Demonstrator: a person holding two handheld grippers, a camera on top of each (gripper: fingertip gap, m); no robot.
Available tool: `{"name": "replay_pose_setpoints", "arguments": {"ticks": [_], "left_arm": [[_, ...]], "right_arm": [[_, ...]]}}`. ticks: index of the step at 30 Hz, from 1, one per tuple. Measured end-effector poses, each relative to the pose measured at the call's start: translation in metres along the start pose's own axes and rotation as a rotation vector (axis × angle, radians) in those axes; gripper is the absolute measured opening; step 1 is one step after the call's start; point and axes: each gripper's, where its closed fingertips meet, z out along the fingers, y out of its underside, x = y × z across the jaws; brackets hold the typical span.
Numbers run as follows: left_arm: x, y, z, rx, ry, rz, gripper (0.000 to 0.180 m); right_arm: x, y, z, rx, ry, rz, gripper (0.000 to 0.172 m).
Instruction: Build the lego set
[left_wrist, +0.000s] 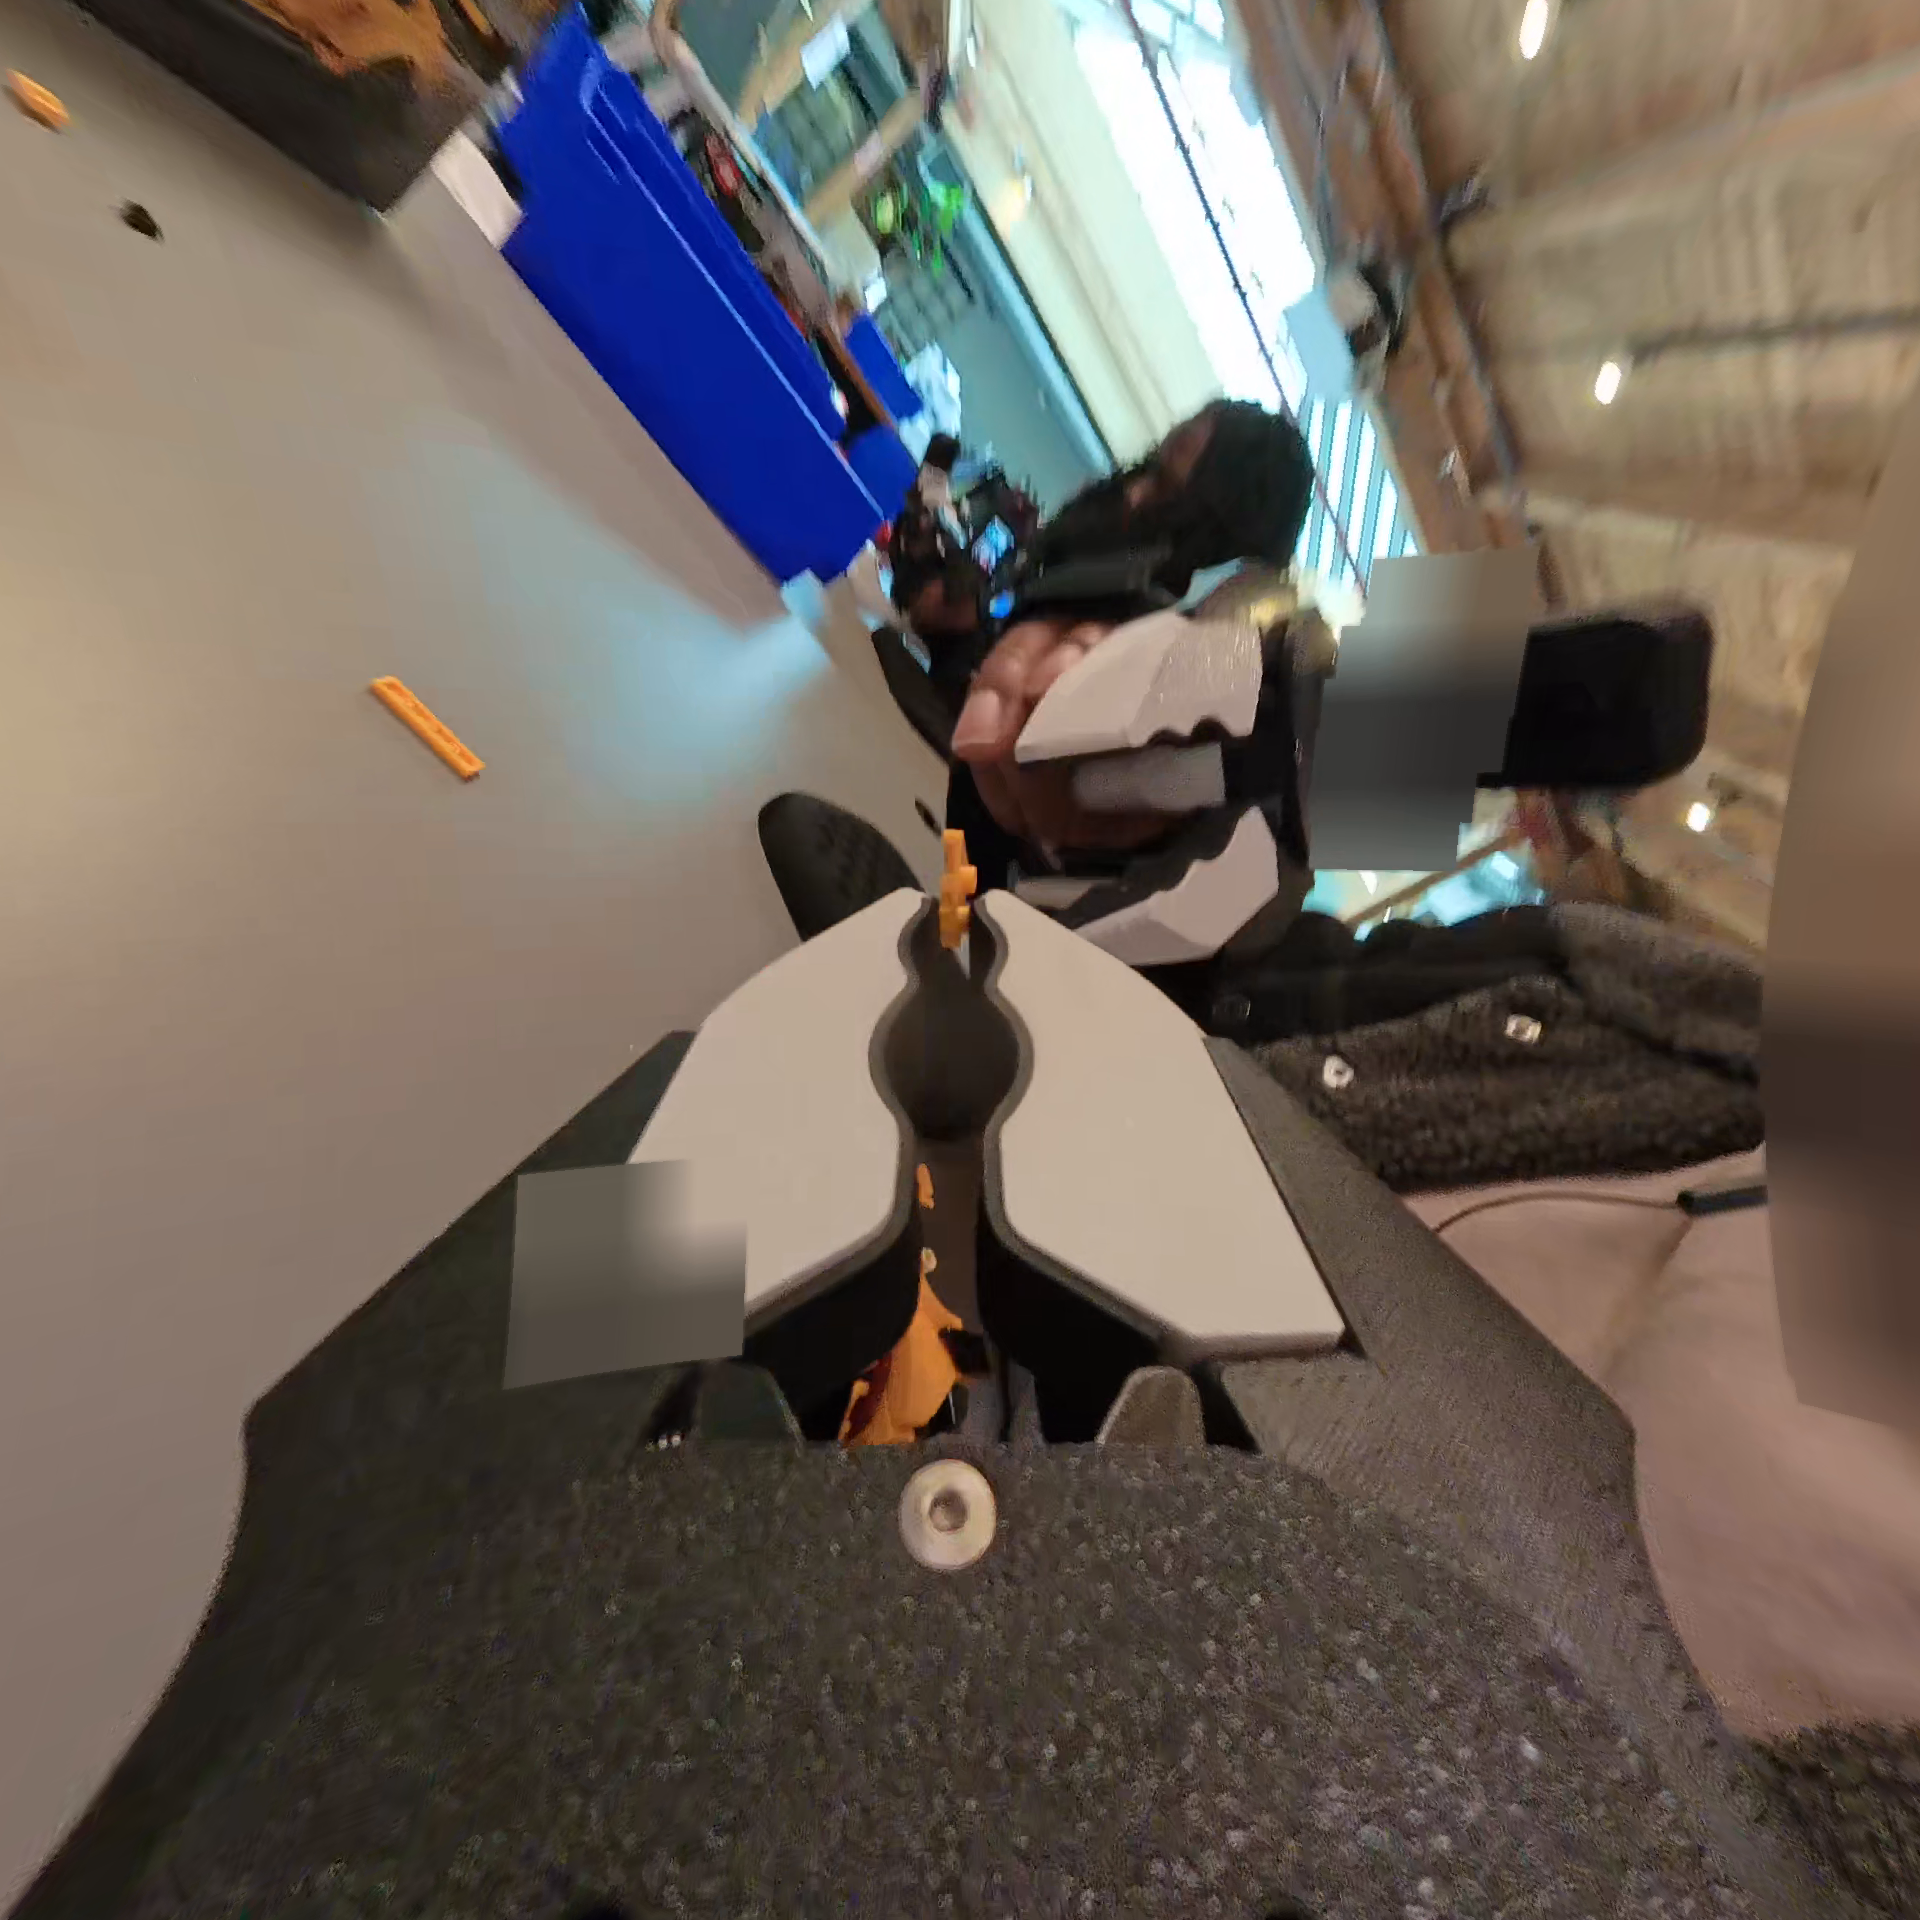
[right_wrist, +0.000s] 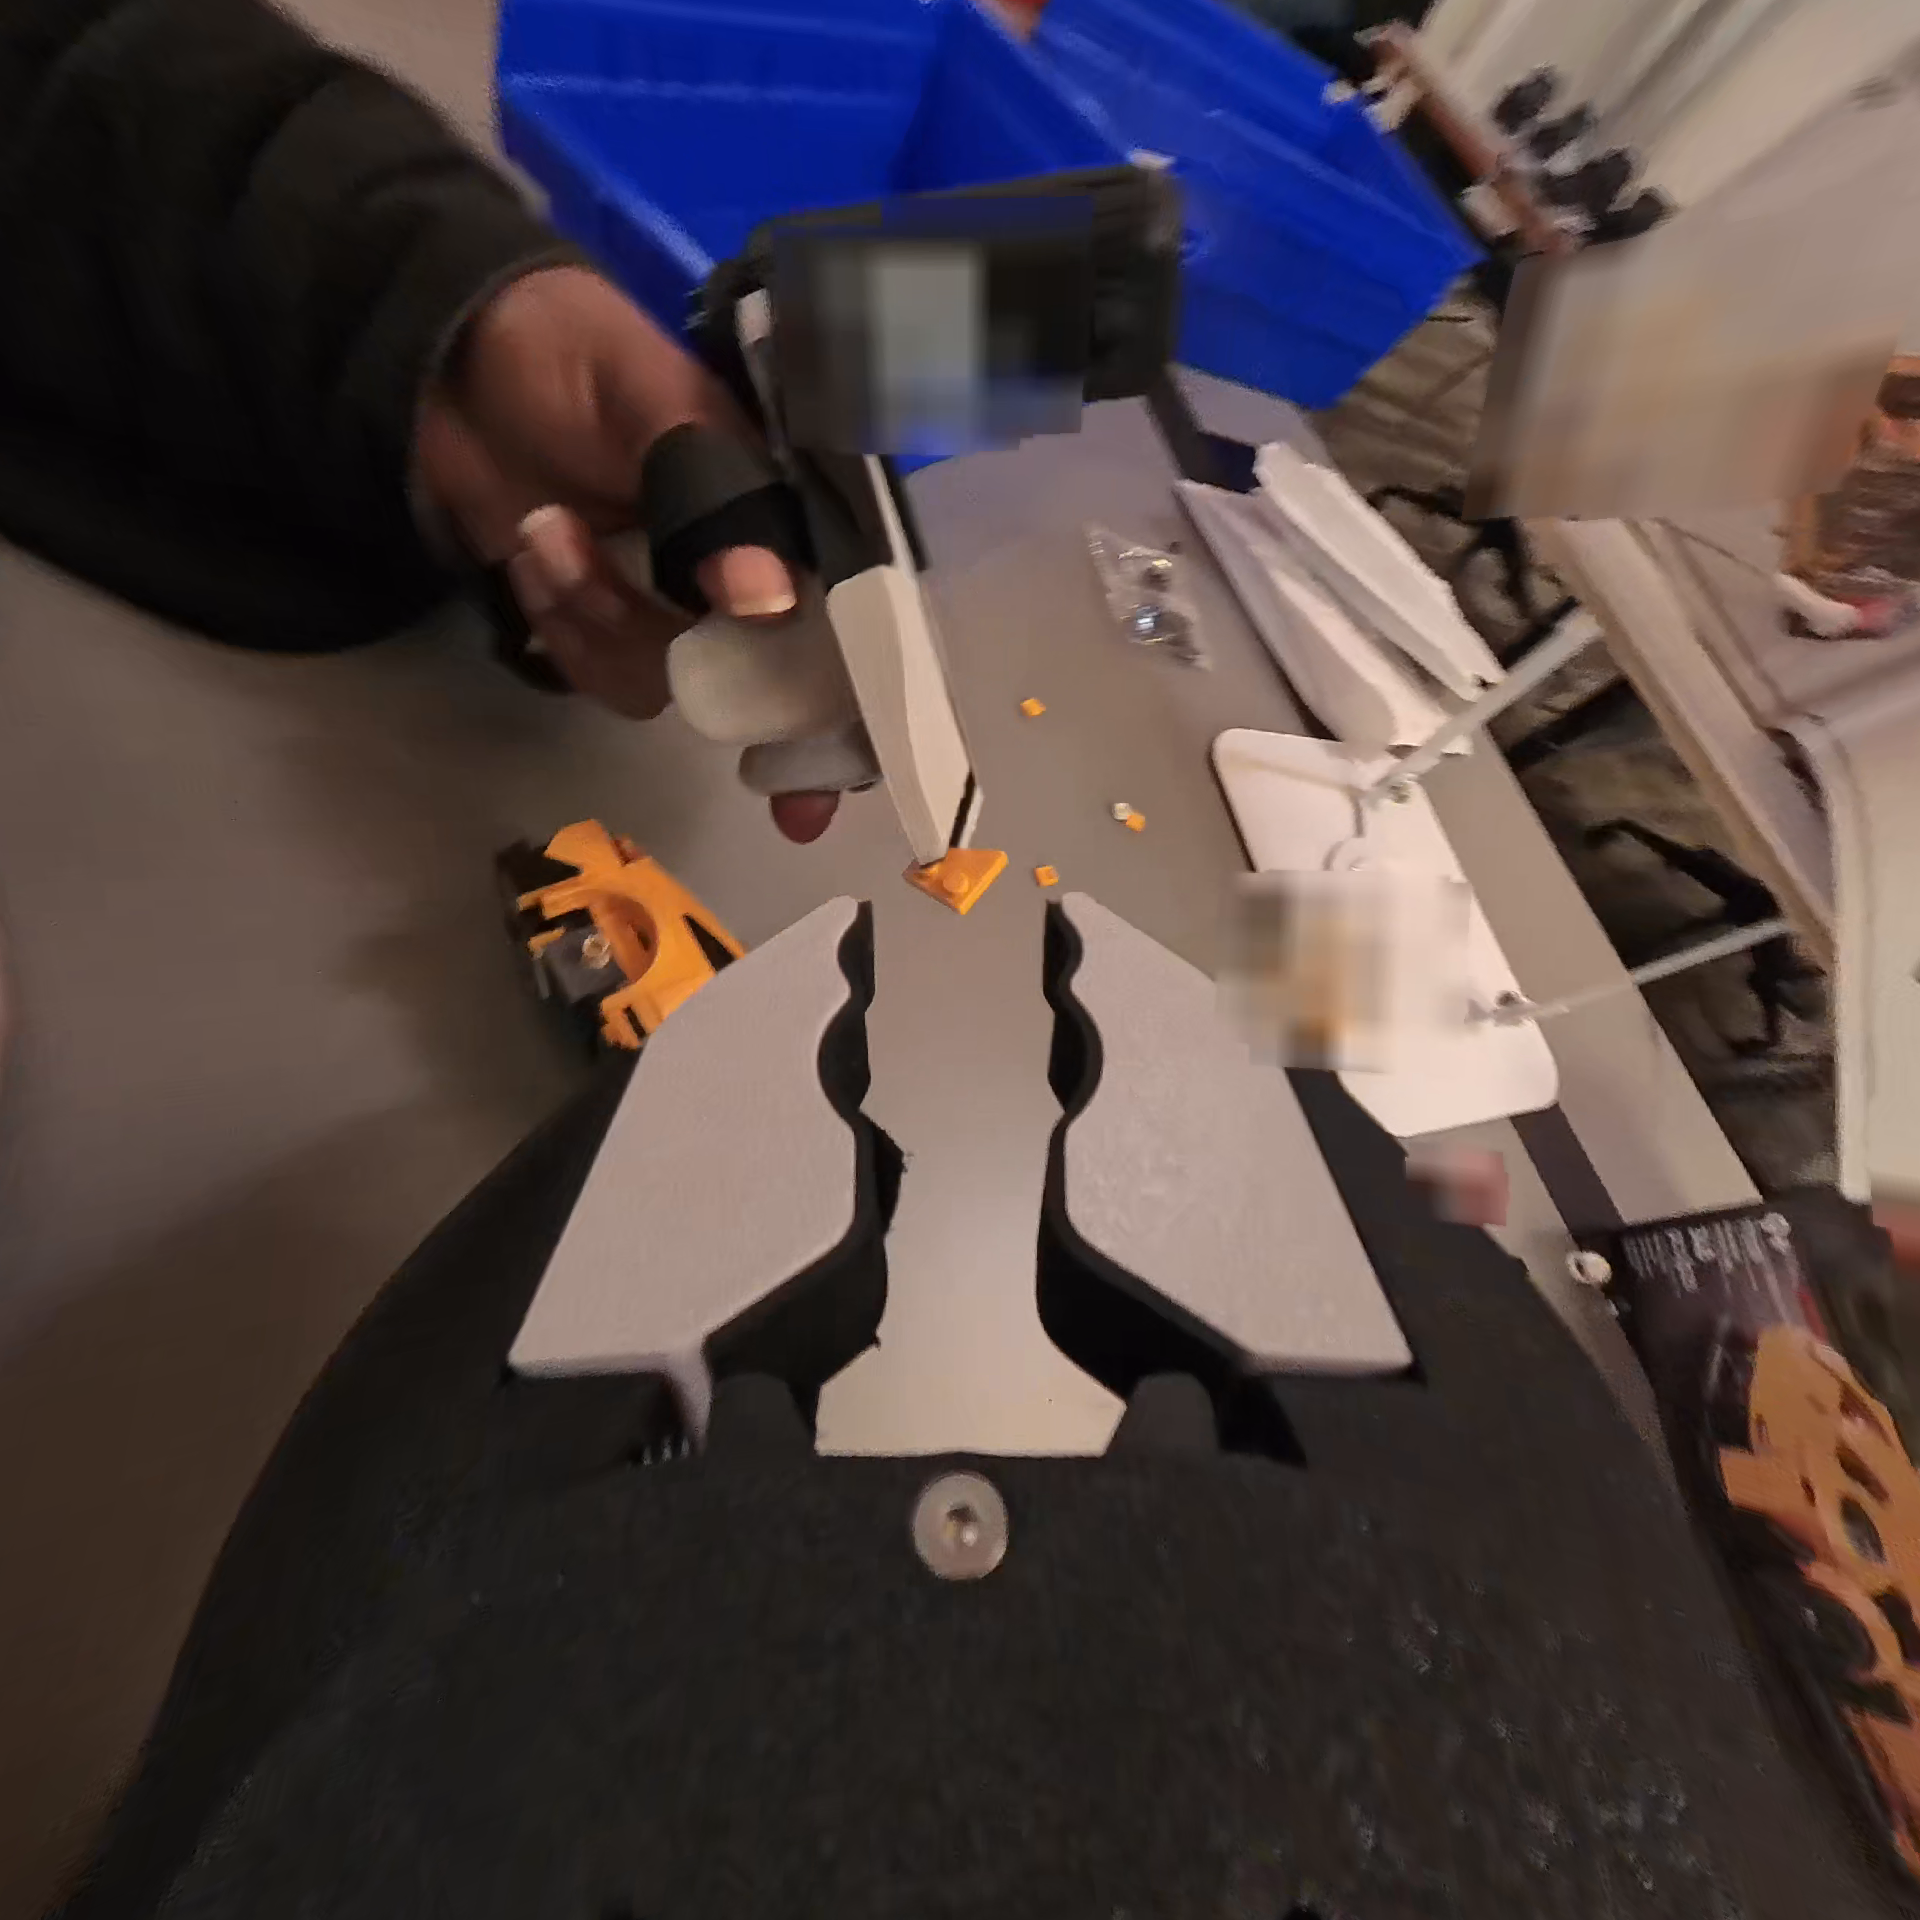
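A grey table (right_wrist: 312, 831) lies under me, with blue bins (right_wrist: 831, 114) along its far edge at twelve o'clock and a blurred workshop behind them.

My left gripper (left_wrist: 956, 909) has its fingers closed to a narrow slit on a small orange plate (right_wrist: 958, 878), pinched edge-on at the very tips. In the right wrist view it comes down from eleven o'clock, and the flat wedge-shaped piece juts out from the tips, just above the table or resting on it; I cannot tell which.

My right gripper (right_wrist: 961, 920) stands with its fingers wide apart, only bare table between them; the pinched plate sits just beyond its tips at twelve o'clock.

At nine o'clock of the right fingertips lies an orange and black partly built model (right_wrist: 608, 935). Tiny orange bits (right_wrist: 1046, 875) are scattered at one o'clock, and a white flat stand (right_wrist: 1382, 935) lies at three o'clock. In the left wrist view a long orange strip (left_wrist: 426, 727) rests on the table at ten o'clock.
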Motion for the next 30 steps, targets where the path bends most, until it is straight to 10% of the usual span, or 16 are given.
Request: {"name": "replay_pose_setpoints", "arguments": {"ticks": [16,30], "left_arm": [[0.006,-0.001,0.007,0.12,0.016,-0.083,0.005],[-0.01,0.037,-0.029,-0.245,-0.163,0.414,0.043]], "right_arm": [[0.001,0.002,0.017,-0.026,0.162,-0.068,0.017],[-0.049,0.038,0.013,-0.095,-0.715,-0.086,0.016]]}}
